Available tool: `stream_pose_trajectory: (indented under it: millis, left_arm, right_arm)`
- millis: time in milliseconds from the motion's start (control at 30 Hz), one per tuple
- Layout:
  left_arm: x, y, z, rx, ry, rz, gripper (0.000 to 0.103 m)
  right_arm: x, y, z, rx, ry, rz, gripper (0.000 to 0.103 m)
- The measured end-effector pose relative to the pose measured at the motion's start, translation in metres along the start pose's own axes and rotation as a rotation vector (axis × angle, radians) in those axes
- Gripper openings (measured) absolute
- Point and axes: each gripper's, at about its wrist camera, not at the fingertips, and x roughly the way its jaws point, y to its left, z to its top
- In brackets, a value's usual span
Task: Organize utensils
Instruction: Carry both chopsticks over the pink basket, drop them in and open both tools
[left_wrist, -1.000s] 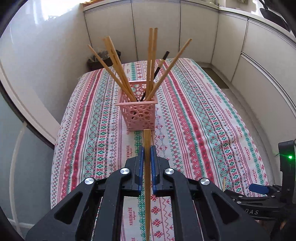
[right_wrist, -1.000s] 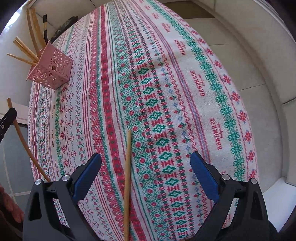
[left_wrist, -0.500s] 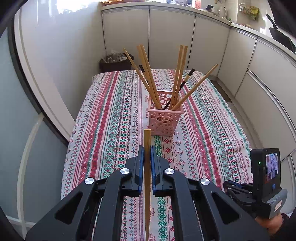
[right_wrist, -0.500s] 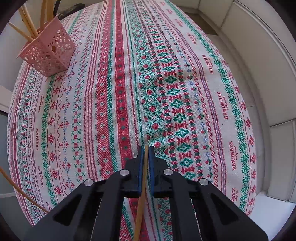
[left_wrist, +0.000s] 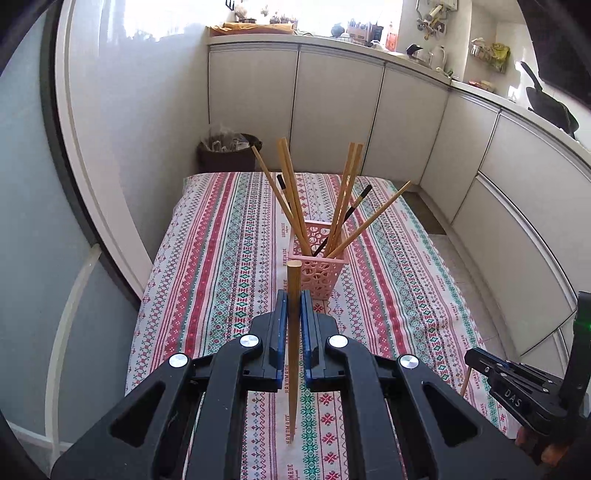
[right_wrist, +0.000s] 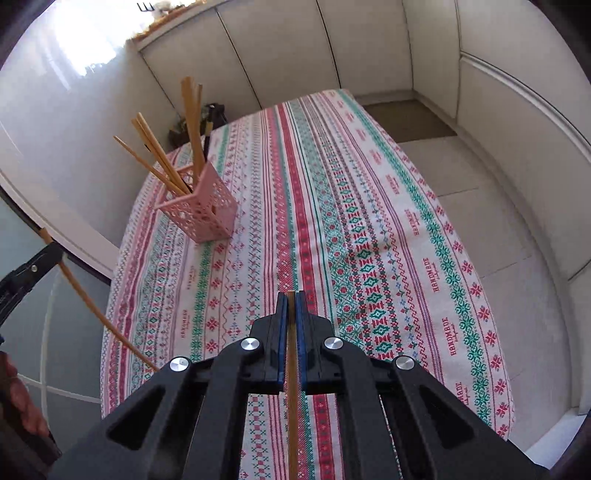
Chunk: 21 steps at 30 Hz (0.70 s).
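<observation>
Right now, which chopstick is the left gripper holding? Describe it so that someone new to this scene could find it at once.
Start at the striped patterned tablecloth and find the pink perforated basket holding a spray of chopsticks. In front of it the left gripper is shut on one light wooden chopstick. Unlike the basket's leaning chopsticks, it stands alone and upright, clear of the basket.
</observation>
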Motion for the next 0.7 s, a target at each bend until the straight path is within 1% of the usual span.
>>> stream_pose_trajectory:
  millis: [233,333,433,700]
  left_arm:
    - [-0.014,-0.007,0.015,-0.009,-0.041,-0.046,0.006]
    - [-0.018,-0.008,0.028,-0.019,-0.064,-0.057,0.006]
    - [-0.022,-0.011,0.046,-0.030,-0.086,-0.074,0.006]
    - [-0.031,-0.030,0.102,0.027,-0.157,-0.037,0.006]
  right_arm:
    - [-0.046,0.004,0.018,-0.017,-0.082,0.051,0.005]
    - [-0.066,0.007,0.030,-0.027,-0.107,0.067,0.005]
    - [-0.080,0.010,0.049,-0.025,-0.124,0.095,0.005]
    - [-0.105,0.017,0.100,-0.032,-0.194,0.151,0.005]
